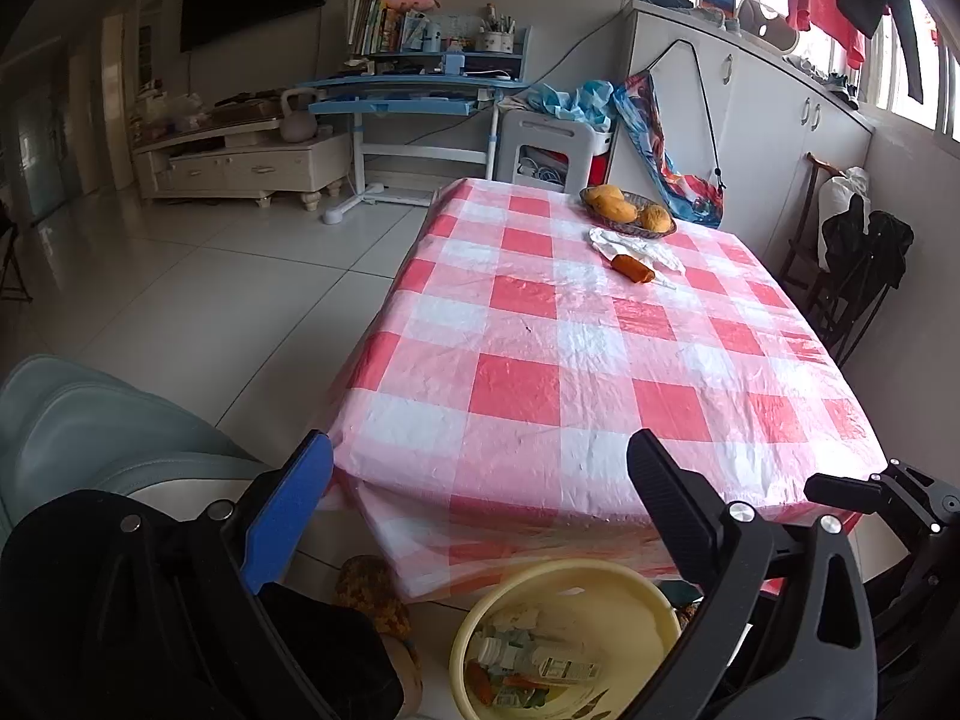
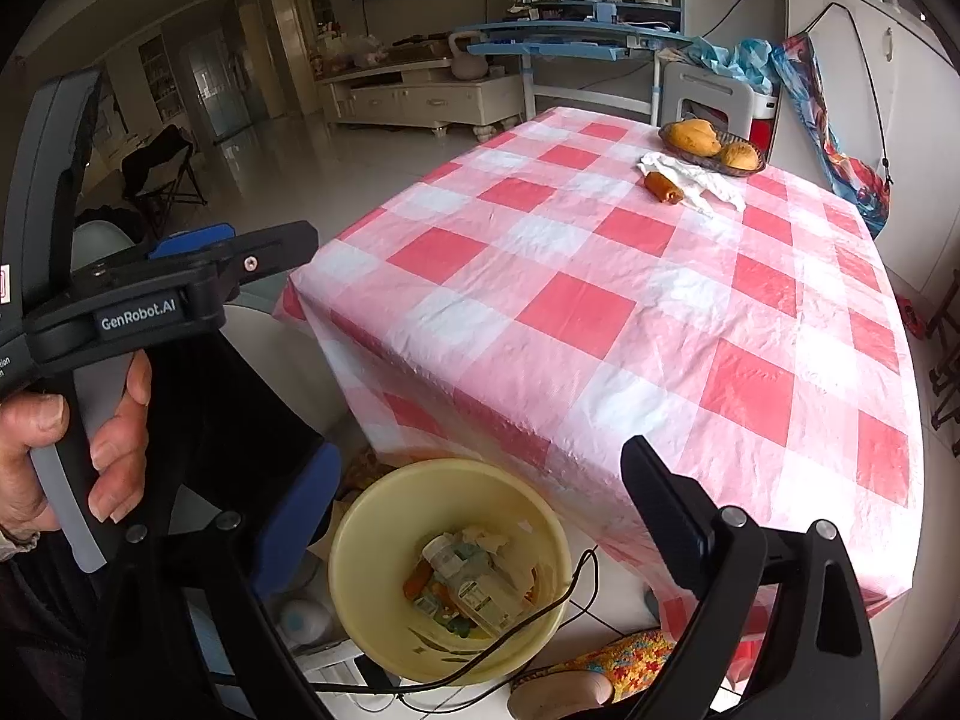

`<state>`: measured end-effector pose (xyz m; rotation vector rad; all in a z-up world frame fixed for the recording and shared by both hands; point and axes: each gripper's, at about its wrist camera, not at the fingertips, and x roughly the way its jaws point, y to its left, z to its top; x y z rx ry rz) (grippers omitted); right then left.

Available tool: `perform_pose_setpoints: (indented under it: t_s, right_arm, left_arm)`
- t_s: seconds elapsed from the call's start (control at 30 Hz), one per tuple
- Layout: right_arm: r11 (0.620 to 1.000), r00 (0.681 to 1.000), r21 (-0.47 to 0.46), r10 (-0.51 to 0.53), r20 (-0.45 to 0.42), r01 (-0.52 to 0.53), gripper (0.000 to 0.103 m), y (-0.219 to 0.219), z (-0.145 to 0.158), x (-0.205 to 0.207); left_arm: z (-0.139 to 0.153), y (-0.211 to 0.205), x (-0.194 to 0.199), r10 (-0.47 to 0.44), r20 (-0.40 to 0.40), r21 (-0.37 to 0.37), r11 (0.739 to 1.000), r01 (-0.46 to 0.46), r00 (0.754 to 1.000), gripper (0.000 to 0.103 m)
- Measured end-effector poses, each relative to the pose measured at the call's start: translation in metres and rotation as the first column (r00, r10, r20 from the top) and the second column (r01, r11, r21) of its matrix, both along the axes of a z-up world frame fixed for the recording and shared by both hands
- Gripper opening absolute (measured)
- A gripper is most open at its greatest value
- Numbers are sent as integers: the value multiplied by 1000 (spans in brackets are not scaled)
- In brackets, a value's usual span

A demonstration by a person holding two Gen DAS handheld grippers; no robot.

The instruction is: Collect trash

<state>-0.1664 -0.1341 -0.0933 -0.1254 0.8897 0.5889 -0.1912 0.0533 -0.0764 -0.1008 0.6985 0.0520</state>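
Both my grippers, left gripper [image 1: 480, 456] and right gripper [image 2: 480, 474], gape wide and empty above the yellow bin [image 2: 384, 516] on the floor at the desk's [image 1: 540, 360] near edge. Trash [image 2: 468, 582] lies inside; an orange wrapper [image 1: 633, 267] and white tissue [image 1: 642, 249] remain far across.

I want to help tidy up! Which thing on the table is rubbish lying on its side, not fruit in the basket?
The small orange bottle lying flat on the crumpled white tissue. The yellow fruits sit in the basket behind it.
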Motion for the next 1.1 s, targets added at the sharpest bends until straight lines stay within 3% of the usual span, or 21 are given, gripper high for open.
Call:
perform_pose_setpoints:
  t_s: [1.1]
  right_arm:
    - [1000, 1000, -4, 0, -1, 0, 94, 2, -1, -1]
  left_arm:
    - [-1, -2, 0, -2, -4, 6, 1000, 2, 1000, 96]
